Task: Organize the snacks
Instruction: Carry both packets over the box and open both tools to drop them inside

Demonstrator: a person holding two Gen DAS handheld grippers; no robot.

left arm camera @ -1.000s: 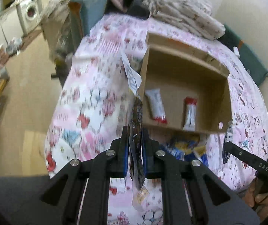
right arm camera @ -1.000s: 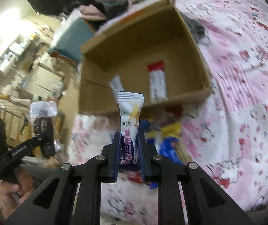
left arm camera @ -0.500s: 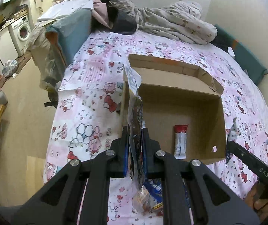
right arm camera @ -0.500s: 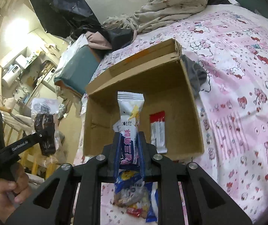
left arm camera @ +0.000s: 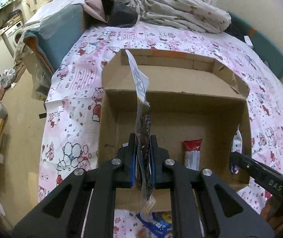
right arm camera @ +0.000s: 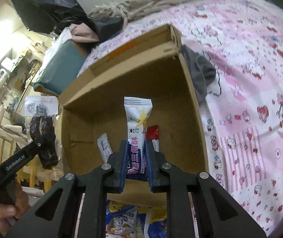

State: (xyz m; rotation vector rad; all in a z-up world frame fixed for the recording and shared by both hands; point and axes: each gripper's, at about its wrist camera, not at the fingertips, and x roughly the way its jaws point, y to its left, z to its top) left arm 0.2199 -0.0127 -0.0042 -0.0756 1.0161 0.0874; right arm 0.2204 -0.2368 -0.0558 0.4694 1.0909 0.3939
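An open cardboard box [left arm camera: 173, 101] [right arm camera: 193, 103] lies on a pink patterned bedspread. My left gripper [left arm camera: 143, 159] is shut on a clear packet of dark snack [left arm camera: 143, 123], held upright over the box's near left part. My right gripper [right arm camera: 137, 159] is shut on a white and blue snack bar [right arm camera: 137, 127], held upright over the box's near edge. Inside the box lie a red-topped bar [left arm camera: 192, 154] [right arm camera: 153, 136] and a white packet [right arm camera: 104, 147]. The right gripper with its bar [left arm camera: 235, 148] shows at the box's right wall in the left wrist view.
More snack bags [right arm camera: 133, 218] [left arm camera: 155, 224] lie on the bedspread just in front of the box. A grey cloth [right arm camera: 202, 75] lies against the box's right side. Crumpled bedding [left arm camera: 181, 15] is at the far end. The bed's left edge drops to the floor [left arm camera: 22, 107].
Both grippers have risen and moved forward with their snacks, from in front of the box to over its near edge. The box now looks closer and larger in both views.
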